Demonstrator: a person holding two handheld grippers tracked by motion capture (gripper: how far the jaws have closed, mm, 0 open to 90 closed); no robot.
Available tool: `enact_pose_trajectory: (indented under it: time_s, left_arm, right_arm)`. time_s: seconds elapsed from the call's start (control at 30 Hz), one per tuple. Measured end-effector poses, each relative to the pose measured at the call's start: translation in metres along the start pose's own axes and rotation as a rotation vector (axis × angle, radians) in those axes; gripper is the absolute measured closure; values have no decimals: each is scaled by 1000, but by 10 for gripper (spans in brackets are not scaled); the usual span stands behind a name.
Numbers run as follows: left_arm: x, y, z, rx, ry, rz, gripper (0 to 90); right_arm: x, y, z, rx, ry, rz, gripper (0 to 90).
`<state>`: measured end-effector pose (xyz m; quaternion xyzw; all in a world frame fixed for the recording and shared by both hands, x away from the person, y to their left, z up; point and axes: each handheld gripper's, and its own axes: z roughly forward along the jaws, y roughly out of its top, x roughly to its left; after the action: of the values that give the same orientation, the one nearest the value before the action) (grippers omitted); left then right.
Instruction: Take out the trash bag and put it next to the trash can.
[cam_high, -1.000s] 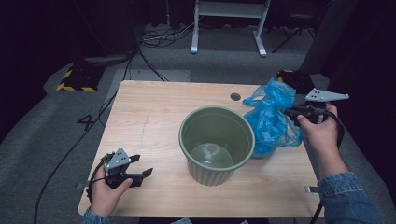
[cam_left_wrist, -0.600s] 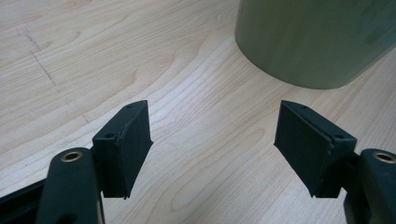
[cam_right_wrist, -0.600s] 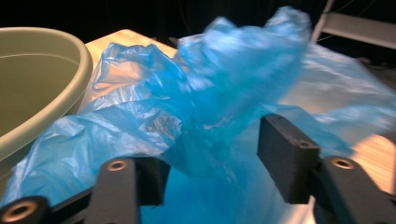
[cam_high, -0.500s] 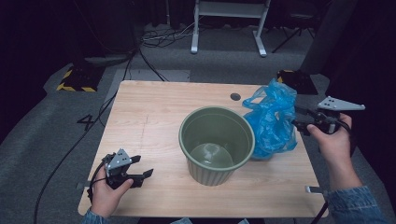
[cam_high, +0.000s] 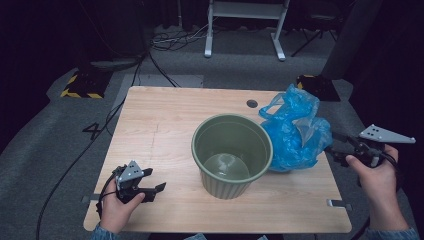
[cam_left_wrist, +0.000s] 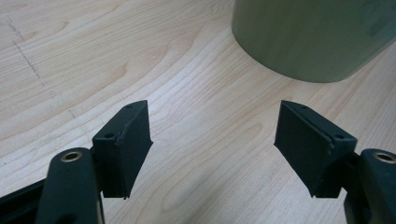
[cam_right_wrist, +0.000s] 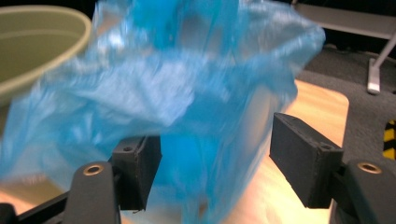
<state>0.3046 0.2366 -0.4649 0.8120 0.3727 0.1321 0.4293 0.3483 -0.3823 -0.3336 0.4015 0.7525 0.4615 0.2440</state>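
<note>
The green plastic bin (cam_high: 232, 154) stands mid-tabletop with the blue plastic bag (cam_high: 296, 131) touching it at the right edge, and the left gripper (cam_high: 150, 189) at the near-left corner and the right gripper (cam_high: 336, 147) beside the bag both have wide jaws holding nothing.

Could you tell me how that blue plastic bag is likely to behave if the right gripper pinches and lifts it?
The blue plastic bag looks thin and crumpled, so it would probably sag and change shape. Its translucent film suggests little weight. It could slip from the right gripper, whose open jaws straddle loose film.

The green bucket (cam_high: 232, 154) stands mid-table, the blue plastic bag (cam_high: 295, 129) touching its right side — no gap between them. Bare wooden table (cam_high: 160, 125) lies open to the left and behind.
</note>
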Motion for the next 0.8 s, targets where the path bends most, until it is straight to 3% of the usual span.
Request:
enact_pose_trajectory:
  time_s: [0.2,0.5,0.8]
  left_arm:
    - [0,-1,5,12,-5,-3,264]
    - [3,-5,9,48,7,4,256]
    - [7,-11,12,87,29,-2,248]
  right_arm:
    - [-3,-32,-8,42,-24,26,302]
    - [-12,-74,-1,98,-32,78,280]
    - [-18,-101,6,152,-59,75,265]
